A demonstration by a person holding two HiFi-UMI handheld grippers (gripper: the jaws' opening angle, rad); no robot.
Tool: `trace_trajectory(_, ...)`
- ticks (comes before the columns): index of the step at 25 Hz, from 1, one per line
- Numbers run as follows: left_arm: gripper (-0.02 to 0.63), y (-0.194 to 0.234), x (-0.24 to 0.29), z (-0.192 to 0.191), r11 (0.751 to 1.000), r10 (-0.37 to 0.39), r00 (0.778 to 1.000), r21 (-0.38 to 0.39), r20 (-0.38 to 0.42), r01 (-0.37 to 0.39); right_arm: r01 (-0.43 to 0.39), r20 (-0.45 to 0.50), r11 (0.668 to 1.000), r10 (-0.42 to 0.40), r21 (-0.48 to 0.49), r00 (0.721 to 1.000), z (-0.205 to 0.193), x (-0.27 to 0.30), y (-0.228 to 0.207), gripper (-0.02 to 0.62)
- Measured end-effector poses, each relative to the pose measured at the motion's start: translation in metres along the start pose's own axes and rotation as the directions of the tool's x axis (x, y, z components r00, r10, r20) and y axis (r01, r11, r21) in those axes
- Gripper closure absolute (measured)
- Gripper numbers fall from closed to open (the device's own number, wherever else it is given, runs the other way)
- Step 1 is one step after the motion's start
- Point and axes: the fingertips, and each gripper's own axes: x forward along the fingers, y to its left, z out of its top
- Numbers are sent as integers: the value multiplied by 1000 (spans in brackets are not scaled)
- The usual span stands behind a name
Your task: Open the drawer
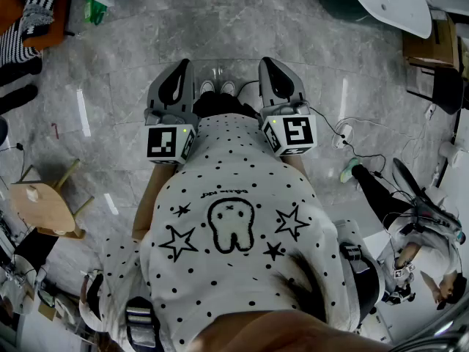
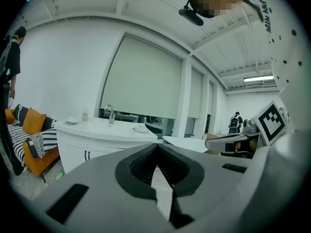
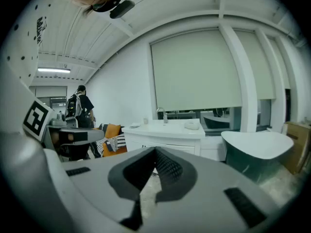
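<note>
Left gripper (image 2: 156, 147) clenched, nothing between pads. Right gripper (image 3: 155, 150) likewise clenched on nothing. Both held side by side before person's dotted shirt (image 1: 234, 226), tips aimed outward over grey tiled floor (image 1: 234, 28). White vanity cabinet (image 3: 165, 136) with faucet (image 3: 165, 115) stands well apart across room — long axis running left-right, front turned toward grippers. Drawer itself hard to make out — only two dark vertical handles (image 2: 87, 155) show on front. Cabinet's lower part cut off by gripper bodies.

Grey marble floor (image 1: 242, 28), white sink cabinet (image 2: 77, 147), drawn blinds (image 2: 146, 76), orange sofa (image 2: 31, 123)
</note>
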Motion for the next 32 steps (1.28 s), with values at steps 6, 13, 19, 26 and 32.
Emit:
trace_trajectory(6, 603, 1, 6, 8, 1000, -10, 1000, 16, 16, 10, 1, 9, 1000, -1, -15, 1000, 8, 5, 0, 581)
trace_trajectory(13, 603, 0, 10, 10, 1000, -21, 1000, 13, 12, 21, 3, 7, 1000, -3, -23, 1000, 10, 5, 0, 581)
trace_trajectory(19, 603, -2, 10, 7, 1000, -20, 1000, 4, 6, 20, -4, 0, 1000, 4, -29, 1000, 7, 4, 0, 581)
trace_trajectory(26, 603, -26, 34, 1, 1000, -31, 999, 1, -7, 31, -40, 20, 999, 40, -6, 999, 3, 2, -26, 581)
trace_trajectory(32, 603, -36, 23, -15, 999, -2, 1000, -49, -18, 1, -47, 23, 999, 47, 17, 999, -6, -14, -35, 581)
